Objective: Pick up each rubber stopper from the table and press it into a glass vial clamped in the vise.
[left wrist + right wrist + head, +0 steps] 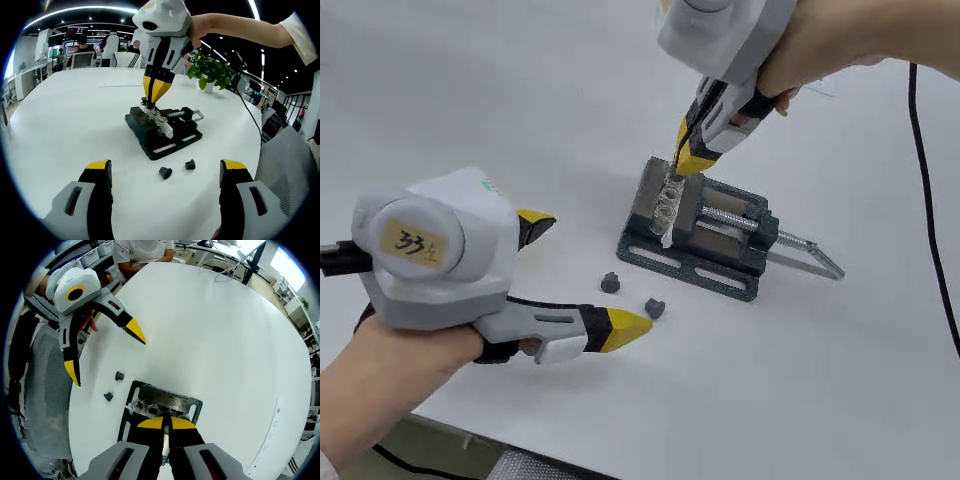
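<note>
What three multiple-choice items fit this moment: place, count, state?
1. Where do the loose stoppers lie?
A. on the table before the vise
B. on the floor
C. in a bowl

2. How many loose stoppers?
A. one
B. two
C. four

3. The left gripper has its jaws
A. wide apart
B. shut on a stopper
C. shut on the vise

Key: 1A, both lie on bare tabletop by the vise base; 2B, two dark stoppers show; 3A, its yellow tips stand far apart.
</note>
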`<action>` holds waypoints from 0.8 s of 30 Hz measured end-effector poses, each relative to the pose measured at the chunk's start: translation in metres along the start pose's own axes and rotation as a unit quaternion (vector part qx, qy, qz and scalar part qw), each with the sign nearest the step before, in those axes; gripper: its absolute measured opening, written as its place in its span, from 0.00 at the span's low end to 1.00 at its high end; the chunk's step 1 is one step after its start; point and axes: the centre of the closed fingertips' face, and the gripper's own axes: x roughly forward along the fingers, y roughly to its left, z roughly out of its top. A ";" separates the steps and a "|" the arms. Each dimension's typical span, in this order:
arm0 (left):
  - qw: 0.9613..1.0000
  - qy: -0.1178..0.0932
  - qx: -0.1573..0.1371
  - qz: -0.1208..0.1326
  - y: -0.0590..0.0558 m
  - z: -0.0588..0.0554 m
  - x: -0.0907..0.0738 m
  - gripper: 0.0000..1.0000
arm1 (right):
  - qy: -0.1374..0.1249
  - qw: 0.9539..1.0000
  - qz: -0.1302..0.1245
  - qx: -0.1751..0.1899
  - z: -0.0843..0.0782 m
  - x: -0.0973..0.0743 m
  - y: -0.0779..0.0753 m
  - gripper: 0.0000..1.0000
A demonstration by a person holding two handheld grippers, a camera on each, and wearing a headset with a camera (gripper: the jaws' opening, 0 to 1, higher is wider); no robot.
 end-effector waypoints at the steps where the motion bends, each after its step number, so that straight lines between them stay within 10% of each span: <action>1: 1.000 -0.002 -0.001 0.001 0.001 0.001 0.000 0.88 | 0.001 1.000 0.000 -0.001 0.000 0.000 0.000 0.00; 10: 1.000 -0.006 -0.010 0.012 0.011 0.003 -0.002 0.87 | 0.019 1.000 0.002 -0.002 0.000 0.009 -0.019 0.00; 24: 1.000 -0.004 -0.016 0.011 0.011 0.004 0.002 0.87 | 0.028 0.999 0.026 0.001 -0.001 0.006 0.001 0.00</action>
